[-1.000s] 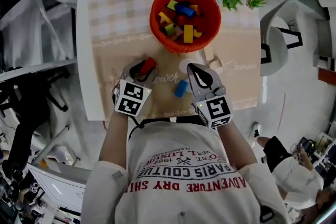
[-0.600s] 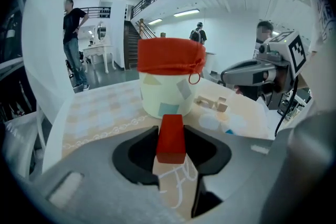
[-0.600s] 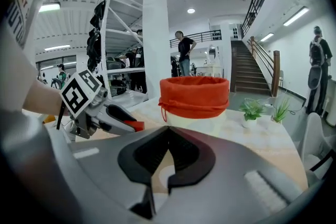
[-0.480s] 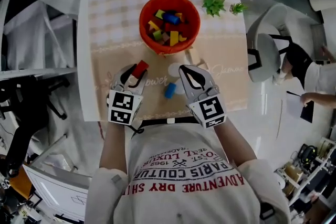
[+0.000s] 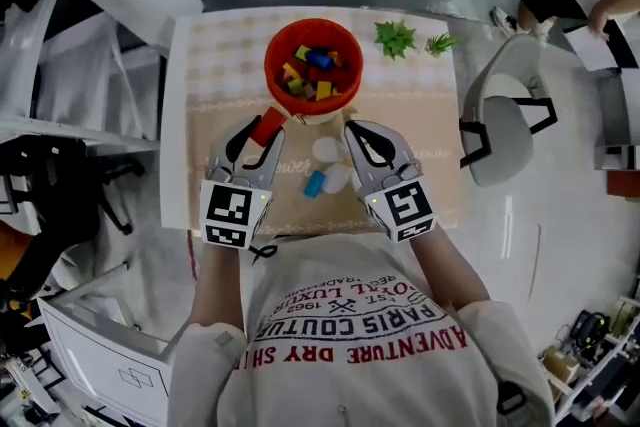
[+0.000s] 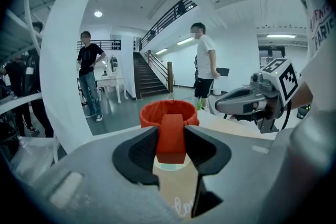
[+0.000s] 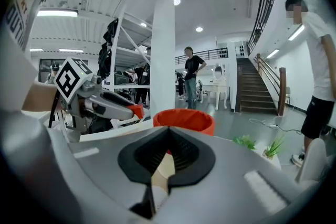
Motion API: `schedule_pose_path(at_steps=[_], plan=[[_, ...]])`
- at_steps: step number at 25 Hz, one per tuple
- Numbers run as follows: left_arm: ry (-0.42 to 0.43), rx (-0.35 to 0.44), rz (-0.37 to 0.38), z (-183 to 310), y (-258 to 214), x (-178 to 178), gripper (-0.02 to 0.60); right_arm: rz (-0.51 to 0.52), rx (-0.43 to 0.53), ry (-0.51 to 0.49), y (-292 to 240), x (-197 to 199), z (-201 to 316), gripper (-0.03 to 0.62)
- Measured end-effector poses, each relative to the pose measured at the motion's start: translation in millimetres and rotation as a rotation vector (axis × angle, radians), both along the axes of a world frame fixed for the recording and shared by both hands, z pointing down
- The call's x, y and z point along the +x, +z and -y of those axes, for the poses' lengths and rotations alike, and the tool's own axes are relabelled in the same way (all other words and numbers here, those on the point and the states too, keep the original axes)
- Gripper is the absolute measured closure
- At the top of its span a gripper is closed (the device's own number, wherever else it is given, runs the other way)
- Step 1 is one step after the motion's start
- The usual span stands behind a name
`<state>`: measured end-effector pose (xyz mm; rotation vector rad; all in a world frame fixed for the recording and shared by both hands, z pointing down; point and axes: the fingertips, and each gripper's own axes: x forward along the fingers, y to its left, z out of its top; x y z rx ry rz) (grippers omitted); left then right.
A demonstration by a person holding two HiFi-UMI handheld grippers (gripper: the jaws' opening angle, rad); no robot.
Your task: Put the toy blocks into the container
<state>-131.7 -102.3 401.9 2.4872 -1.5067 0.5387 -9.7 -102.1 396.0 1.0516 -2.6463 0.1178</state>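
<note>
Just short of the orange container (image 5: 272, 75), on its near-left side, a red toy block (image 5: 267, 126) sits clamped upright between the jaws of the left gripper (image 5: 262, 131). The jaws are partway apart with both pads pressed on the block's sides, and it is held off the table. In the left gripper view the red block (image 6: 170, 138) lines up straight with the container (image 6: 152, 112) beyond it. The container already holds mixed coloured blocks (image 5: 312, 73).

A blue block (image 5: 314, 184) lies on the beige mat (image 5: 430, 185), nearer the person than the container, with two pale round items (image 5: 325, 150) beside it; can't tell what they are.

The right gripper (image 5: 362, 135) is near-right of the container, its jaws closed together and empty, confirmed in the right gripper view (image 7: 168, 149). Small green plants (image 5: 395, 38) stand just right of the container.
</note>
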Motion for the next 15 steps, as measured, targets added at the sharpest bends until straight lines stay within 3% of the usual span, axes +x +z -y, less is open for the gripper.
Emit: schedule_pose_path(at_steps=[7,15], plan=[[-0.015,0.103,0.013,31,-42,12,0.422,0.020,0.072,-0.012,-30,12,14,0.592],[0.059,0.062,0.031,72,-30,43,0.422,0.017,0.086,0.017,-39,27,31,0.592]])
